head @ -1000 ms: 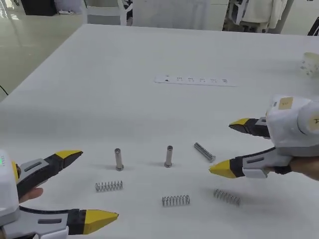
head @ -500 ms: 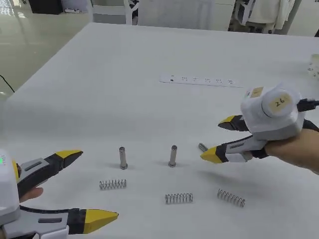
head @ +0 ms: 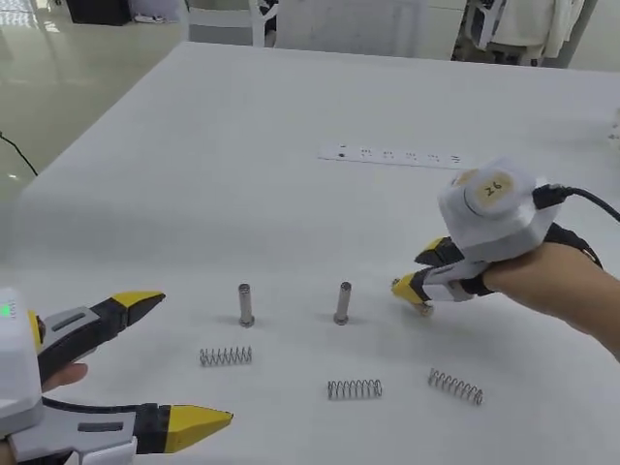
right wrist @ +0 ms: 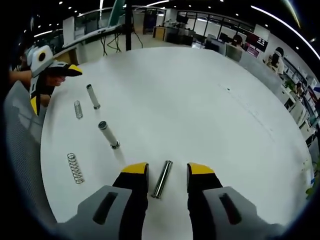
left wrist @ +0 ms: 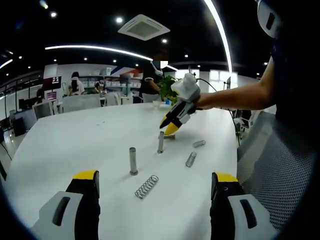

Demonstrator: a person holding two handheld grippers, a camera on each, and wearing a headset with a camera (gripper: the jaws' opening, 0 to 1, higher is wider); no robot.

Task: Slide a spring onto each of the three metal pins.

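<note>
White table (head: 291, 145) is holding three springs (head: 226, 356) lying loose, with no pin sleeved yet. Two pins (head: 245, 304) are standing upright. The right gripper (right wrist: 167, 168), jaws narrow but not touching it, is straddling the fallen pin (right wrist: 162, 178), and the left gripper (head: 189, 358) is gaping wide.

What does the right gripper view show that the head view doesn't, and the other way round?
Right gripper view: the lying metal pin sits plainly between the right claw and its open jaws, not pinched yet. Head view: the right spring near that claw, and the hand holding the claw. Both: the left upright pin, the middle upright pin, the left spring, the middle spring and the open left claw.
</note>
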